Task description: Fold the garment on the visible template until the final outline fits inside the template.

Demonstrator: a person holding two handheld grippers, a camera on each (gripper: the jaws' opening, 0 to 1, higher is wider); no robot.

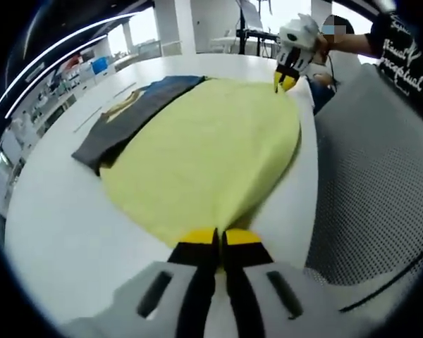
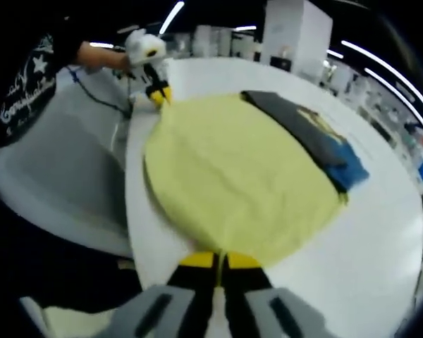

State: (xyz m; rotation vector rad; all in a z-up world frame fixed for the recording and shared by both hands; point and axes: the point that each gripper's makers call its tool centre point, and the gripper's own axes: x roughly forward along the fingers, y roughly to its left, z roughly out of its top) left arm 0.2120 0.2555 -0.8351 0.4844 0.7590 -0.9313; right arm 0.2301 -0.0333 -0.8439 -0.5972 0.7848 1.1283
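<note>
Item: yellow garment (image 1: 211,151), spread flat on a white table (image 1: 63,225). Its near edge runs directly into the tips of the left gripper (image 1: 220,238), whose yellow-tipped fingers (image 1: 197,239) are clenched together on the cloth hem. From there the fabric stretches away ahead of the fingers to its far corner, where the right gripper (image 1: 285,81) pinches it.

Same item, right gripper view: the yellow garment (image 2: 240,176) starts at the tips of the right gripper (image 2: 220,262), its fingers (image 2: 197,260) pressed tight on the near edge of the cloth. The fabric extends forward from those fingers to the left gripper (image 2: 161,95), which bites the opposite corner.

Item: dark garment (image 1: 130,113), grey and blue with a yellow print, lying flat just beside the yellow one and partly under its edge; well ahead and to the left of the left gripper's fingers. In the right gripper view the dark garment (image 2: 317,137) lies ahead and to the right of the fingers.

Item: grey chair (image 1: 381,183), beside the table edge.
</note>
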